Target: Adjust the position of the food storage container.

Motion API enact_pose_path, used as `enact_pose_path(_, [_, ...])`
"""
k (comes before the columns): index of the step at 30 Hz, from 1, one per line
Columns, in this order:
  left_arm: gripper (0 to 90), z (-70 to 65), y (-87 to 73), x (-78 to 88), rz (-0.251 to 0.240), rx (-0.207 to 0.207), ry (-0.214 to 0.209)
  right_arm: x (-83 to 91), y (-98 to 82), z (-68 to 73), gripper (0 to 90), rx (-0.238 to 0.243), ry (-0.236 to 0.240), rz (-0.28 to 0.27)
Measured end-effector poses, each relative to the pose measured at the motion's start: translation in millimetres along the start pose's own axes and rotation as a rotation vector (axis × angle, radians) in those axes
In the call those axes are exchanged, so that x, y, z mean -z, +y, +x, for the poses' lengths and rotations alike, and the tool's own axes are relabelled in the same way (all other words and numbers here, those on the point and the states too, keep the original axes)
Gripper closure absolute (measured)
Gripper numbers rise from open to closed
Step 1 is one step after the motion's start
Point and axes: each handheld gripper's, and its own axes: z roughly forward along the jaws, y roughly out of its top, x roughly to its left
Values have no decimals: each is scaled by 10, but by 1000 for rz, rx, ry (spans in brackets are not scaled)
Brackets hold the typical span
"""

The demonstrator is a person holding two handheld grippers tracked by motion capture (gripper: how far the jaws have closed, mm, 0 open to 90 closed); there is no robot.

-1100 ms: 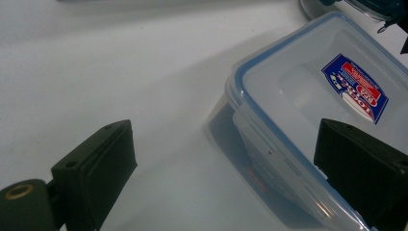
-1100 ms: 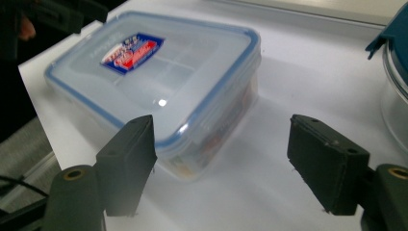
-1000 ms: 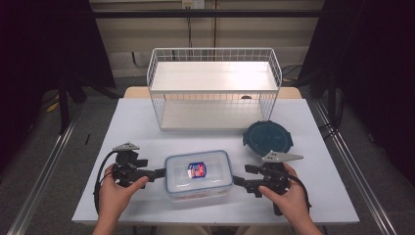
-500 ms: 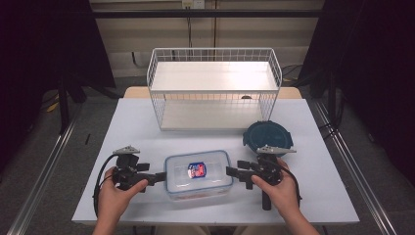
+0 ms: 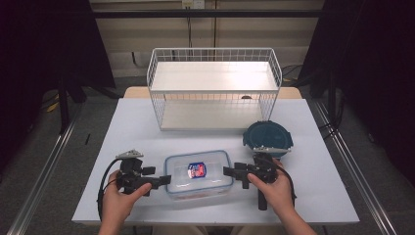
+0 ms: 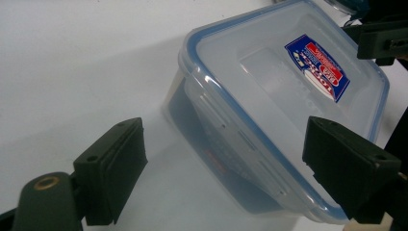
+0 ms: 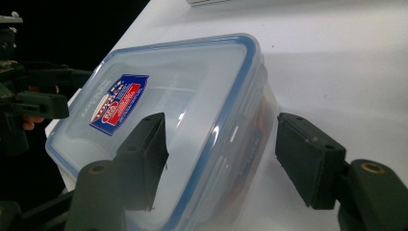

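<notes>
Clear plastic rectangular container with a blue-rimmed lid (image 5: pixel 198 172) is seen on the white table (image 5: pixel 147 132) near its front edge, flanked by the left gripper (image 5: pixel 164 179) and right gripper (image 5: pixel 228 171). Each short end is straddled by wide jaws, which have just been closing, pads not yet pressed on. A blue-and-red label (image 6: pixel 317 65) is carried on the lid; its writing cannot be read.

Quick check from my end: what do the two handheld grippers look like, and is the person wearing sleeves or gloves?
Both the left gripper and the right gripper are black, each with two blocky, square-ended jaws showing small round holes. A black cable loops from each body. A grey three-cornered plate tops the left one. Hands and forearms are bare: no gloves or sleeves visible.
</notes>
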Motion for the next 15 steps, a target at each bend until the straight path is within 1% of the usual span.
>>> enact_pose_path(1, [149, 0, 0, 0, 0, 0, 0, 0, 0, 0, 356, 0, 0, 0])
enact_pose_path(2, [149, -3, -16, -25, -5, 9, -18, 0, -3, -14, 354, -20, 8, 4])
enact_pose_path(3, [149, -5, -21, -38, -7, 12, -26, -4, -6, -18, 355, -32, 8, 4])
enact_pose_path(4, [149, -5, -21, -38, -7, 12, -26, -4, -9, -25, 357, -36, 11, 4])
enact_pose_path(5, [149, -11, -27, -57, -15, 11, -36, -4, -9, -25, 357, -36, 11, 4])
enact_pose_path(6, [148, -18, -26, -82, -18, 14, -47, -5, -14, -27, 369, -57, 19, 6])
enact_pose_path(7, [143, -18, -26, -82, -18, 14, -47, -5, -14, -27, 369, -57, 19, 6])
enact_pose_path(8, [146, -4, -29, -82, -13, 35, -53, -5, -19, -33, 374, -67, 26, 4])
enact_pose_path(9, [151, -4, -29, -82, -13, 35, -53, -5, -19, -33, 374, -67, 26, 4])
enact_pose_path(10, [152, 21, -47, -90, -15, 71, -69, -6, -27, -41, 386, -84, 34, 1])
enact_pose_path(11, [152, 29, -54, -92, -15, 85, -78, -4, -30, -43, 386, -96, 38, 3])
enact_pose_path(12, [154, 29, -54, -92, -15, 85, -78, -4, -30, -43, 386, -96, 38, 3])
enact_pose_path(14, [154, 34, -61, -98, -18, 107, -82, -10, -34, -51, 388, -114, 45, -1])
enact_pose_path(15, [153, 34, -61, -98, -18, 107, -82, -10, -34, -51, 388, -114, 45, -1])
